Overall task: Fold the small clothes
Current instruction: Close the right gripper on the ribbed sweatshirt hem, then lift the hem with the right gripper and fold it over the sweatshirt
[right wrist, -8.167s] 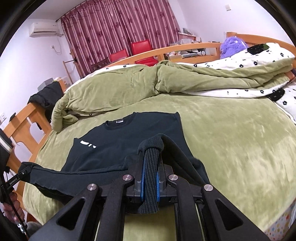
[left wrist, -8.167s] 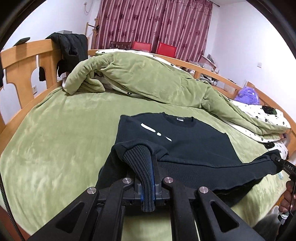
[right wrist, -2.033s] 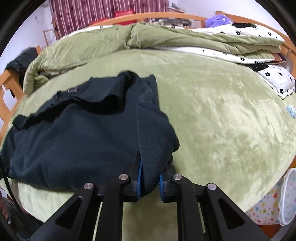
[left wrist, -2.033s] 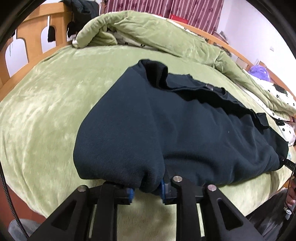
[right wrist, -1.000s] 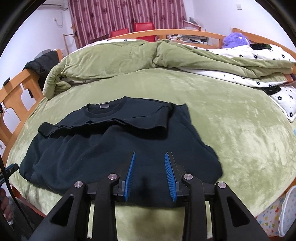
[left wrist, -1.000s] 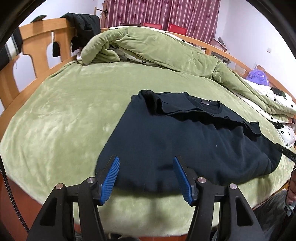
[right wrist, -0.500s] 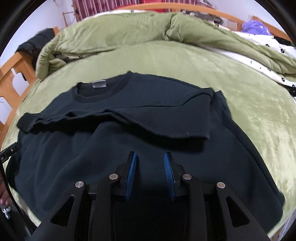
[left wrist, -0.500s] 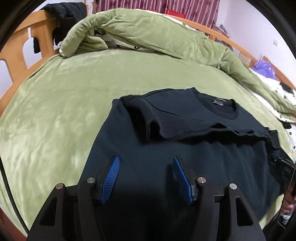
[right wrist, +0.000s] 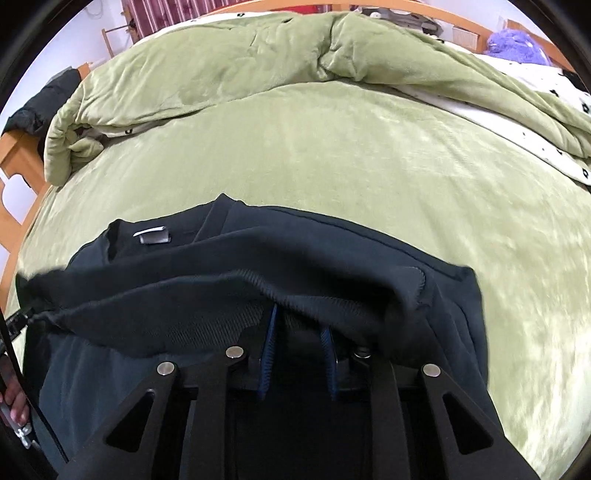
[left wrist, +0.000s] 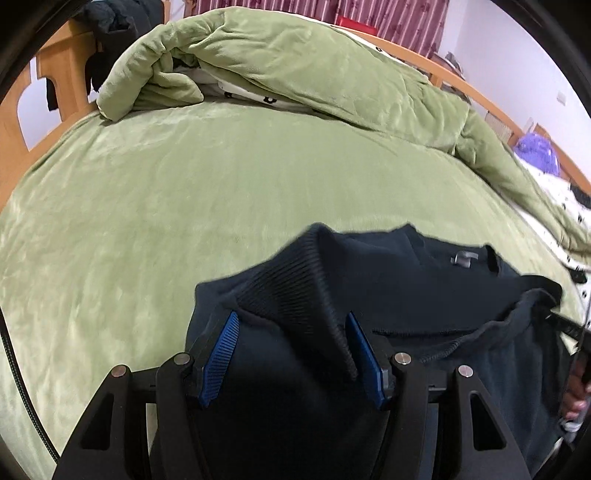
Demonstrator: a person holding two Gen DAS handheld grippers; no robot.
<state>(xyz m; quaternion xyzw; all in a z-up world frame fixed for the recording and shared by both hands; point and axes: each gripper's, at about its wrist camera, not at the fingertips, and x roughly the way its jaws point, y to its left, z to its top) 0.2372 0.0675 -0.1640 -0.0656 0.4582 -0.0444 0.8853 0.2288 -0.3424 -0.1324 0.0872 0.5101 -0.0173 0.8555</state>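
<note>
Green plush bedding (left wrist: 192,192) is being used as the working surface, and a dark sweatshirt (left wrist: 424,295) is being laid across its near part, its neck label (left wrist: 463,258) facing up on the far side of the garment. Beyond the sweatshirt, a crumpled green duvet (left wrist: 295,62) is being heaped along the far side of the bed, and a wooden bed frame (left wrist: 59,74) is being shown past the bedding, with dark clothing (left wrist: 118,14) draped over it.

The left gripper (left wrist: 291,354) is being held over the sweatshirt's near left corner with its blue pads (left wrist: 218,354) spread wide apart; a ribbed band of the sweatshirt is being bunched up between them, though neither pad is being pressed onto it.

The right gripper (right wrist: 299,354) is being held at the sweatshirt's near right part, where a ribbed hem fold (right wrist: 295,299) is being draped over the tips of its blue pads (right wrist: 269,343). A clear gap is being kept between these pads, so nothing is being clamped. A purple plush toy (right wrist: 513,40) is being shown beyond the duvet.
</note>
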